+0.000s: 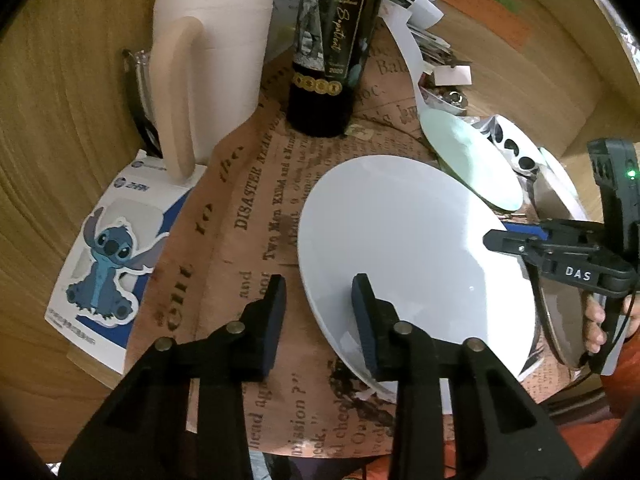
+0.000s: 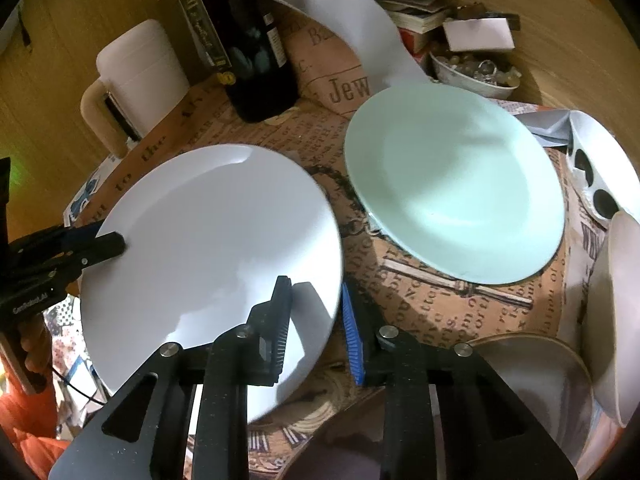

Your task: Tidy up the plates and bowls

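While each straddles its rim, both claws clamping white plate (image 2: 208, 240).

You've got one plate (image 2: 216, 248) near-left on the printed cloth (image 2: 432, 304), 2nd plate (image 2: 452, 184) to its right, bottle (image 2: 248, 52) and mug (image 2: 136, 76) far-left behind.

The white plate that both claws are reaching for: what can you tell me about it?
The white plate is round, plain and glossy, ceramic by its look, shallow with a broad rim and empty. It sits tilted on the newspaper-print cloth, beside a pale green plate without touching it. The left claw and the right claw each straddle its rim at opposite edges, one finger above and one below; whether the pads already press cannot be told.
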A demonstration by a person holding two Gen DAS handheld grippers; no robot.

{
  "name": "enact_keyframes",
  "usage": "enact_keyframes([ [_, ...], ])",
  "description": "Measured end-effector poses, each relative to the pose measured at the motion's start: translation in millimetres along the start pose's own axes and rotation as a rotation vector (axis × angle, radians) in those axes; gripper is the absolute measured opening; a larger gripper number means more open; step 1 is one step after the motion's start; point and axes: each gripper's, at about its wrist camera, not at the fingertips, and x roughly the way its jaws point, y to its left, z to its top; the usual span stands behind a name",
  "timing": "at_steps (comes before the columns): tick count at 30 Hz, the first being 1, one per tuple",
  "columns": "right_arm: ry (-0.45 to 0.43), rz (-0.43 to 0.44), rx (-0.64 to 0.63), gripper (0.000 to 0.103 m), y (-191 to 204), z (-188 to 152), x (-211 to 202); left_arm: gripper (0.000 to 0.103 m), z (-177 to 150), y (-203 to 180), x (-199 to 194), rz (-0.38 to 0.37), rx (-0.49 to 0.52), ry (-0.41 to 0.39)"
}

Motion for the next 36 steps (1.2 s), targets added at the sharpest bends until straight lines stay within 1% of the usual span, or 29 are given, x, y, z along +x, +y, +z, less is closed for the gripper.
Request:
enact_keyframes([
  [5, -0.001, 0.02, 0.013, 0.023, -3, -1, 2, 0.029, -1, -6, 1, -0.023, 0.017, 0.013],
  [9, -0.008, 0.011, 0.022, 0.023, -2, -2, 1, 0.029, -3, -9, -1, 0.002, 0.029, 0.001],
  [13, -0.021, -0.005, 0.04, 0.023, 0, -4, 0, 0.029, -4, -14, -1, 0.041, 0.043, -0.007],
  [17, -0.037, -0.009, 0.051, 0.023, 2, -5, -5, 0.029, -3, -15, -1, 0.053, 0.037, -0.009],
  [22, -0.07, -0.025, 0.053, 0.023, 1, -9, -16, 0.029, -3, -24, -5, 0.072, 0.06, -0.032],
  [28, -0.108, -0.028, 0.069, 0.023, -2, -9, -31, 0.029, 1, -27, -5, 0.058, 0.046, -0.033],
  [36, -0.148, -0.033, 0.093, 0.023, -6, -14, -39, 0.029, 5, -36, -6, 0.047, 0.036, -0.05],
])
